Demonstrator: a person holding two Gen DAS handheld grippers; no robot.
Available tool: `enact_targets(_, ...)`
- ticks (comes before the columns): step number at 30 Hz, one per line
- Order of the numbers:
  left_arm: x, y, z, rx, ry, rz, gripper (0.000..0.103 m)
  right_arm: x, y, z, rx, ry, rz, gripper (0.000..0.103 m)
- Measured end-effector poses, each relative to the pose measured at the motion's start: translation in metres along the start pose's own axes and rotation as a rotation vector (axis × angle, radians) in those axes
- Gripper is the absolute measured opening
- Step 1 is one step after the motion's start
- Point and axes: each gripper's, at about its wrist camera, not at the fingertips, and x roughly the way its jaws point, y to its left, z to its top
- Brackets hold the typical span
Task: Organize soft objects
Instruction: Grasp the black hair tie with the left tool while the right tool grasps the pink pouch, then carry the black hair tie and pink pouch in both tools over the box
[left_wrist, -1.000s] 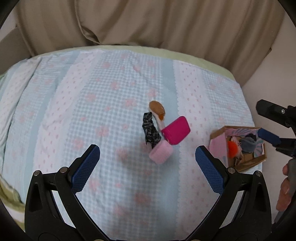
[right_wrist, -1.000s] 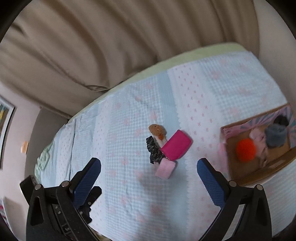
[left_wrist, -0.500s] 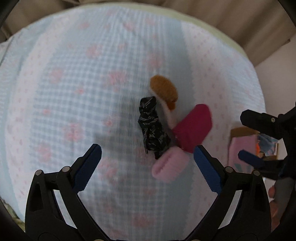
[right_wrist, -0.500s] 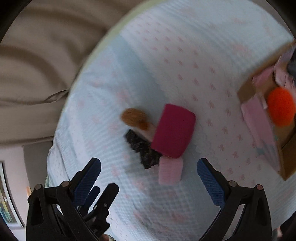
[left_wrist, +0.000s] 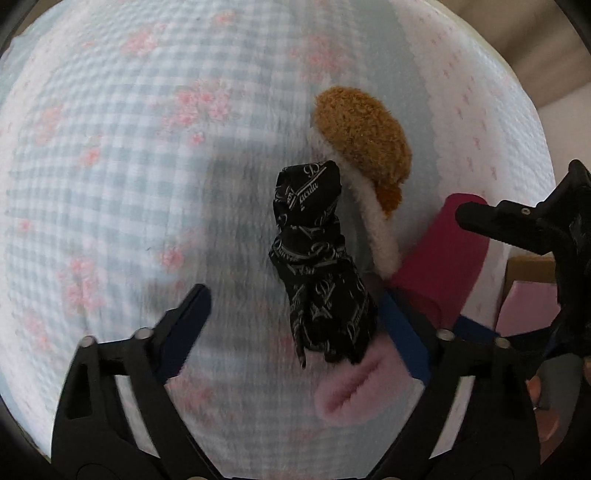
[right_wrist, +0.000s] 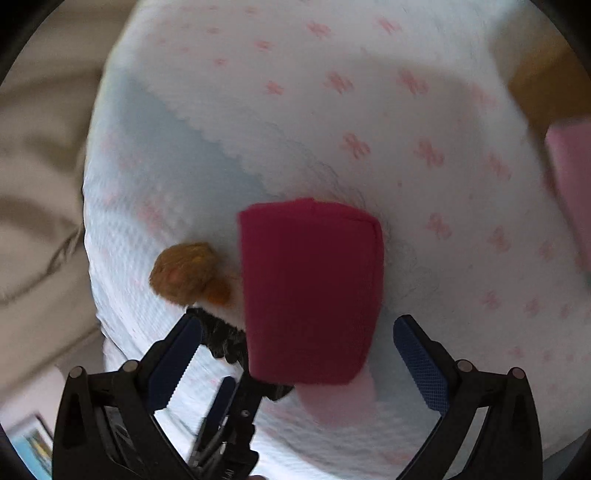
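A small pile of soft things lies on the bed. A black patterned cloth (left_wrist: 317, 258) lies between the fingers of my open left gripper (left_wrist: 295, 332), its lower end level with the tips. Beside it are a brown-and-white plush (left_wrist: 364, 138), a magenta pouch (left_wrist: 439, 266) and a pale pink fuzzy piece (left_wrist: 362, 387). My right gripper (right_wrist: 299, 350) is open, its fingers either side of the near end of the magenta pouch (right_wrist: 310, 288). The brown plush (right_wrist: 188, 273) and the black cloth (right_wrist: 221, 336) lie left of the pouch, the pink piece (right_wrist: 340, 398) under it.
The bed has a blue-and-white checked cover with pink flowers (left_wrist: 147, 166). A cardboard box (left_wrist: 528, 291) with a pink lining stands at the right; its corner shows blurred in the right wrist view (right_wrist: 546, 77). A beige curtain (right_wrist: 37, 166) hangs behind the bed.
Both grippers have moved down and closer to the pile. The left now straddles the black cloth, the right the magenta pouch. Both stay open.
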Motion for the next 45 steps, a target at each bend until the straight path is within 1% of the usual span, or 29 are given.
enact_targets(1,0.003,-0.001,0.001,0.004,0.007,-0.001,0.07,0.004,-0.003,0.002,0.027,0.007,0.012,0.101)
enact_targets(2,0.006,-0.004,0.002,0.01,0.014,-0.004,0.065,0.007,-0.006,0.003,0.048,0.011,0.016,0.098)
enact_targets(4,0.011,-0.009,0.003,0.024,0.026,-0.027,0.045,0.01,-0.007,0.007,0.056,0.007,0.01,0.079)
enact_targets(5,0.012,-0.013,0.002,0.032,0.028,-0.039,0.04,0.011,-0.007,0.007,0.052,0.006,0.007,0.075)
enact_targets(6,0.012,-0.016,0.001,0.035,0.028,-0.044,0.036,0.013,-0.006,0.008,0.047,0.006,-0.006,0.068)
enact_targets(8,0.012,-0.018,0.0,0.031,0.023,-0.038,0.033,0.013,-0.007,0.008,0.041,0.003,-0.043,0.063)
enact_targets(10,0.011,-0.017,-0.002,0.011,0.021,-0.048,0.029,0.012,-0.009,0.008,0.043,0.0,-0.045,0.056)
enact_targets(12,0.007,-0.012,-0.007,-0.001,0.015,-0.057,0.026,0.009,-0.013,0.007,0.04,-0.002,-0.047,0.052)
enact_targets(16,-0.008,-0.013,-0.01,0.005,-0.011,-0.044,0.025,0.0,-0.018,0.005,0.033,-0.01,-0.041,0.046)
enact_targets(19,-0.024,-0.012,-0.012,0.004,-0.043,-0.041,0.024,-0.007,-0.017,0.002,0.018,-0.016,-0.028,0.045)
enact_targets(24,-0.064,-0.011,-0.016,0.005,-0.109,-0.038,0.024,-0.028,0.002,-0.009,-0.077,-0.045,-0.011,0.044)
enact_targets(25,-0.078,-0.008,-0.017,0.008,-0.13,-0.036,0.024,-0.031,0.005,-0.012,-0.094,-0.05,-0.01,0.044)
enact_targets(29,-0.12,-0.005,-0.019,0.018,-0.195,-0.027,0.024,-0.059,0.022,-0.027,-0.22,-0.084,-0.011,0.044)
enact_targets(34,-0.172,-0.01,-0.031,0.03,-0.277,-0.016,0.024,-0.1,0.046,-0.053,-0.419,-0.153,-0.034,0.043)
enact_targets(35,-0.181,-0.01,-0.032,0.034,-0.292,-0.012,0.024,-0.112,0.05,-0.061,-0.475,-0.172,-0.042,0.043)
enact_targets(39,-0.218,-0.018,-0.056,0.046,-0.351,0.001,0.024,-0.145,0.063,-0.095,-0.633,-0.242,-0.064,0.043)
enact_targets(42,-0.242,-0.024,-0.078,0.045,-0.389,0.003,0.024,-0.163,0.073,-0.12,-0.726,-0.298,-0.074,0.042)
enact_targets(45,-0.265,-0.033,-0.101,0.042,-0.421,0.007,0.024,-0.188,0.071,-0.144,-0.802,-0.351,-0.072,0.042)
